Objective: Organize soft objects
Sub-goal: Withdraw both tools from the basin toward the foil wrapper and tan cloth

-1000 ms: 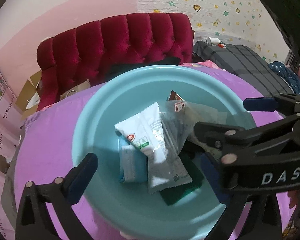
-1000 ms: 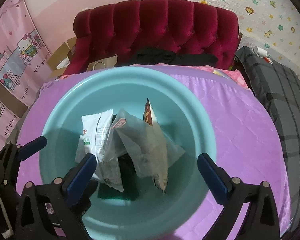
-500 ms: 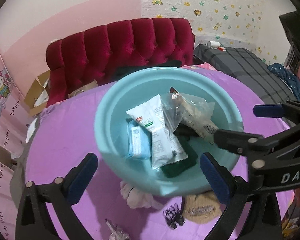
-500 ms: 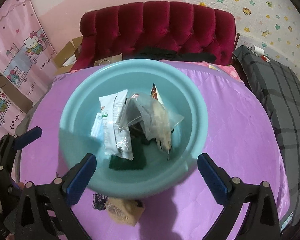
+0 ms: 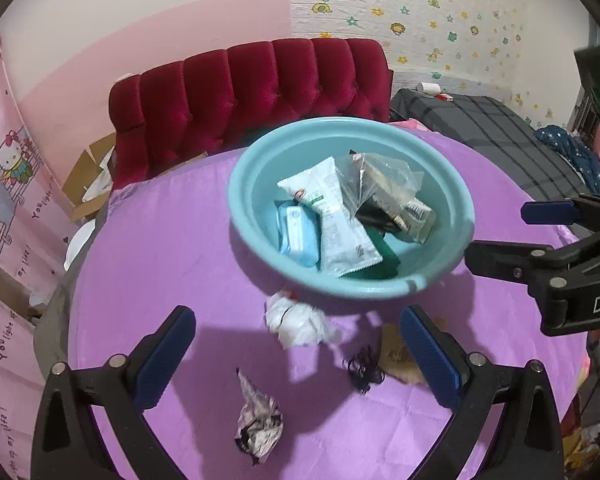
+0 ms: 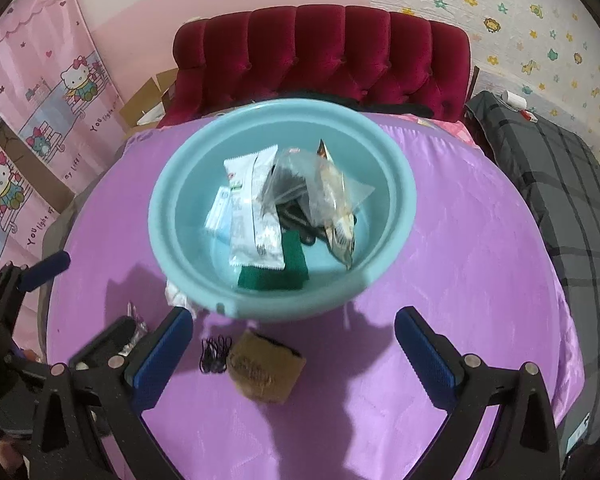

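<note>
Several crinkly packets (image 5: 342,236) in round basin (image 5: 252,184)

White letters "DA", cut off at the frame edge, on the black body of the right gripper (image 5: 548,236), seen right of the left gripper. Pink Hello Kitty wall hanging (image 6: 40,120), far left of the right gripper: "You light up my life!". Packet print in the bowl illegible.

A basin (image 6: 396,216) sits on the round table (image 6: 460,280) before the sofa (image 6: 324,52), packets (image 6: 256,216) inside. Nearer, a hair tie (image 6: 215,354) lies just left of a pouch (image 6: 266,372); crumpled tissue (image 5: 298,322) sits farther left.
</note>
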